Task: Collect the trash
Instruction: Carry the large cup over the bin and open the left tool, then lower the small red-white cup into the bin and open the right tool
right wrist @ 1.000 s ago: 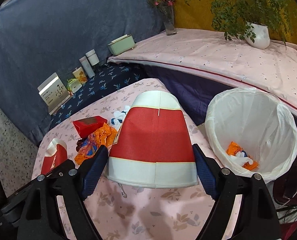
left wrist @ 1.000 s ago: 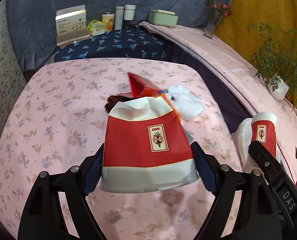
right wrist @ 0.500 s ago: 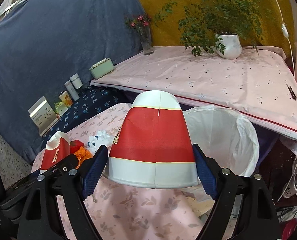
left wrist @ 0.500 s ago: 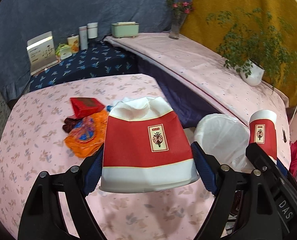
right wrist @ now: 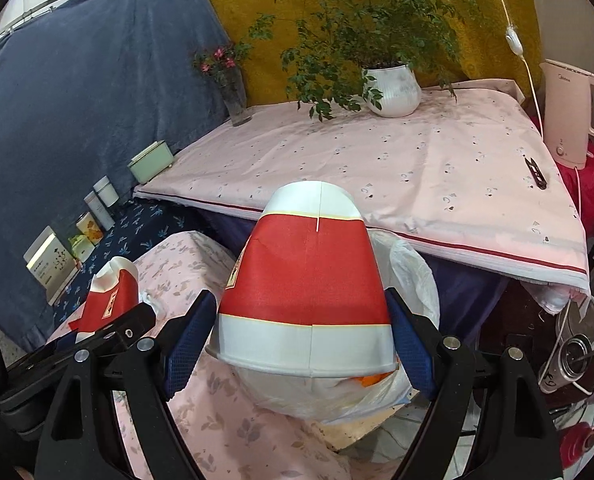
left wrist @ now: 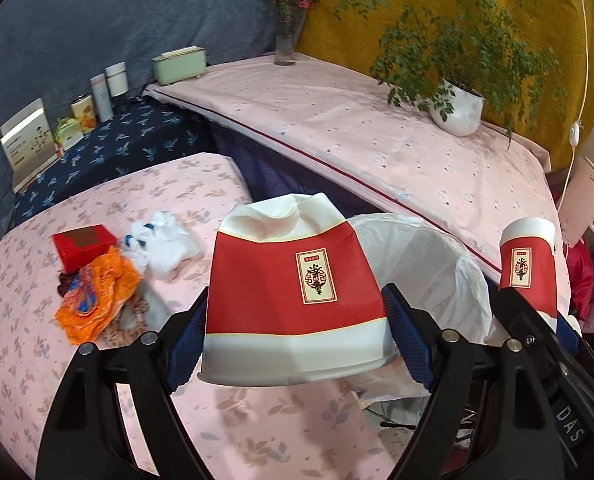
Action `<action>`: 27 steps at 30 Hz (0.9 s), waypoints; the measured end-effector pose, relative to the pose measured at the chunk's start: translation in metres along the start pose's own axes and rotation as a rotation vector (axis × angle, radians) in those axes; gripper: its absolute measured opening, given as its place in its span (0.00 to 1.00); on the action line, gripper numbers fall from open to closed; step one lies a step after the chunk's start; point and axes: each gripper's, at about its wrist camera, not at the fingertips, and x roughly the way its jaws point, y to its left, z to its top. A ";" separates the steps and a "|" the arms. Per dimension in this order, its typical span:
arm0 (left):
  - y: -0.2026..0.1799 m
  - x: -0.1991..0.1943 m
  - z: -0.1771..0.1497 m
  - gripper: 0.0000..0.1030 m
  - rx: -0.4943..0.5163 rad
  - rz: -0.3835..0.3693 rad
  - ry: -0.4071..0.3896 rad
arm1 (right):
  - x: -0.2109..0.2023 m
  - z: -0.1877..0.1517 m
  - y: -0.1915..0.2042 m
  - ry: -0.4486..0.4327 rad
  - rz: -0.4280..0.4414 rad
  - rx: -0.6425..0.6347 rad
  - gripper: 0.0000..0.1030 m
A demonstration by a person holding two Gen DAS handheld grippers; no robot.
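Holding a crumpled paper cup [left wrist: 293, 292], the left hand-held gripper [left wrist: 297, 344] hovers beside the lined trash bin [left wrist: 425, 264]; the right hand-held gripper [right wrist: 301, 344] grips a second cup [right wrist: 305, 280] above the bin.

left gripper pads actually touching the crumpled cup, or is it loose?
Touching. The left wrist view shows both blue pads pressed flat against the sides of the crumpled cup, with no gap, and the cup held clear of the pink tablecloth.

The lined bin [left wrist: 429, 264] gapes open between the floral table [left wrist: 37, 344] and the raised shelf [left wrist: 377, 140].
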 end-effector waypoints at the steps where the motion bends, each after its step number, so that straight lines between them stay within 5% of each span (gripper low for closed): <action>1: -0.005 0.005 0.002 0.76 0.007 -0.007 0.005 | 0.001 0.001 -0.005 0.000 -0.006 0.006 0.78; 10: -0.036 0.043 0.008 0.77 0.035 -0.056 0.069 | 0.016 0.006 -0.041 0.007 -0.054 0.072 0.78; 15: -0.043 0.052 0.012 0.86 0.037 -0.052 0.068 | 0.024 0.009 -0.050 0.010 -0.069 0.087 0.78; 27: -0.011 0.059 0.008 0.87 -0.027 0.017 0.081 | 0.043 0.013 -0.031 0.034 -0.038 0.056 0.78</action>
